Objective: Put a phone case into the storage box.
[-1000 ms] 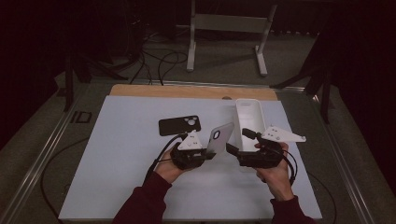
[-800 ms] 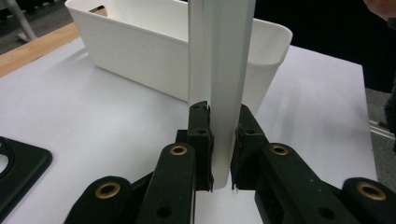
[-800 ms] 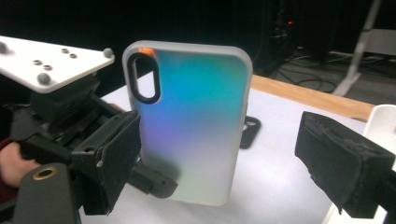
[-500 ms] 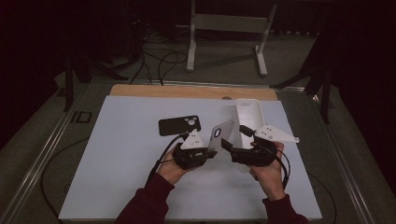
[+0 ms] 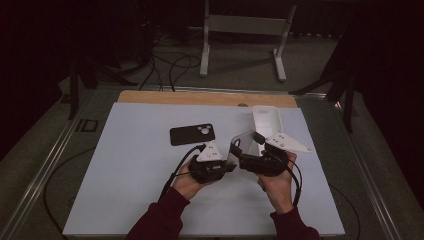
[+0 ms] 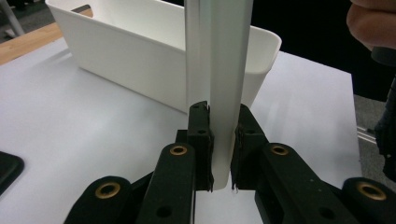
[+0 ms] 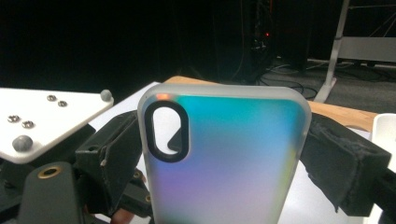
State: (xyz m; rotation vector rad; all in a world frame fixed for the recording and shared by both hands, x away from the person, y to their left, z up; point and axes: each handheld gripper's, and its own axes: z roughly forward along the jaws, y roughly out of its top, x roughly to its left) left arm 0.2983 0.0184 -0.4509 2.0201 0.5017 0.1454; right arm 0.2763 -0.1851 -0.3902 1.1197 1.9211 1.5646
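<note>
While the left gripper's (image 6: 219, 154) fingers (image 6: 201, 140) clamp the phone case (image 6: 219, 84) edge-on, the right gripper's grip cannot be told.

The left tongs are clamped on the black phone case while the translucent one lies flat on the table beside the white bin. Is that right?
Not quite: the two cases are swapped. The left tongs are clamped on the translucent phone case, as the left gripper view shows. The black phone case lies flat on the table, left of the white bin, in the high view.
</note>
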